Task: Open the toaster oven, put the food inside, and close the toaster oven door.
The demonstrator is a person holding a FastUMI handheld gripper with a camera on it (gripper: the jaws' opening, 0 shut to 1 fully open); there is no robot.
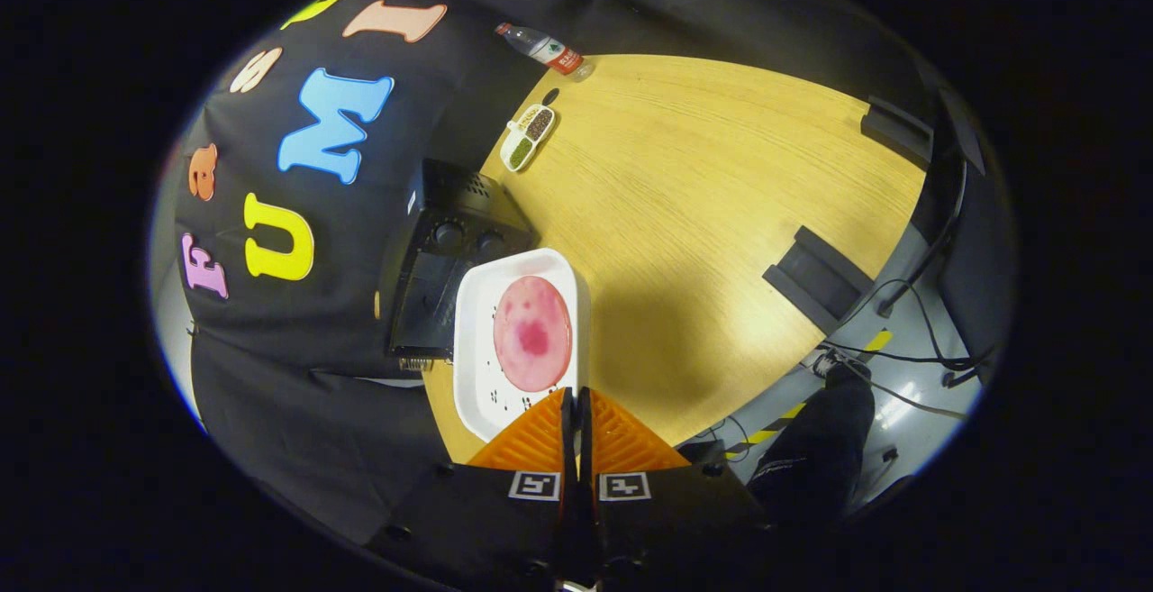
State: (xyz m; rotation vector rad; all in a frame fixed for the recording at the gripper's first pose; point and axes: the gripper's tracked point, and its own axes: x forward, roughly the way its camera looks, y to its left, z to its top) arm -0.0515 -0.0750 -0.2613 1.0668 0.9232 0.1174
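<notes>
My gripper (576,394) is shut on the near rim of a white tray (476,340), which hangs in the air above the wooden table (703,204). A round pink slice of food (532,332) lies on the tray, just ahead of the fingers. The black toaster oven (450,259) stands beyond the tray against the booth's black cloth wall, with two knobs (448,234) on its front. The tray covers part of the oven's front, so I cannot tell whether the door is open.
Further along the table lie a small divided dish of beans (530,136) and a plastic water bottle (545,50) on its side. Two black brackets (815,277) sit at the table's edge. Cables (901,358) and a person's dark leg (824,448) are on the floor beside it.
</notes>
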